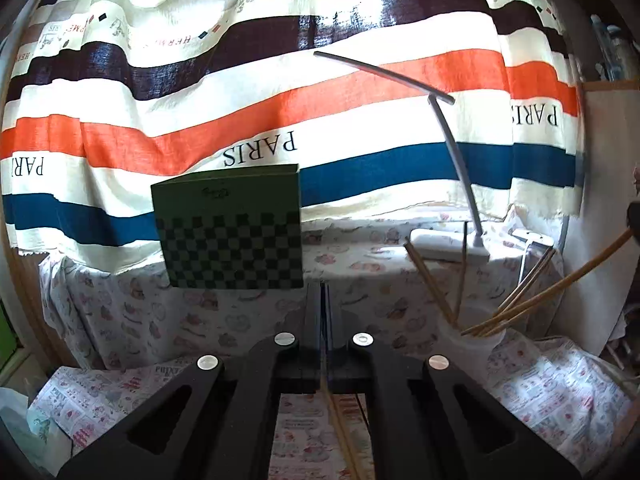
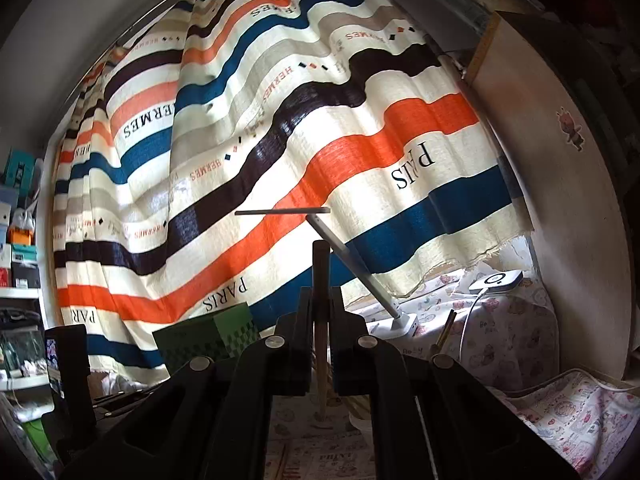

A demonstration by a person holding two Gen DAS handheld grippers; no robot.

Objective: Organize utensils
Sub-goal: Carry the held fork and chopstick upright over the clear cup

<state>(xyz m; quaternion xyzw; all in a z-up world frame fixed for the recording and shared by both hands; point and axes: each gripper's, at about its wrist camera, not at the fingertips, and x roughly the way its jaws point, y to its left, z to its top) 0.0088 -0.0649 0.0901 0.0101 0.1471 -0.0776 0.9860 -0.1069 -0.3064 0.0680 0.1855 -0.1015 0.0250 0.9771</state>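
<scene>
Left gripper (image 1: 323, 300), clamped on a chopstick (image 1: 340, 432), has the cup (image 1: 476, 344) to its right; right gripper (image 2: 321, 300) pinches an upright chopstick (image 2: 320, 264).

A striped curtain (image 1: 280, 112) in orange, blue, dark brown and cream hangs straight ahead, daylight glowing through it. Below it runs a ledge under a pale cartoon-print cloth (image 1: 248, 320). On the ledge, ahead and slightly left, stands a green checkered box (image 1: 230, 228); ahead to the right, a white desk lamp (image 1: 448, 120) with a thin bar head. Far left stand cluttered shelves (image 2: 20, 240); far right, a beige panel (image 2: 560, 184).
</scene>
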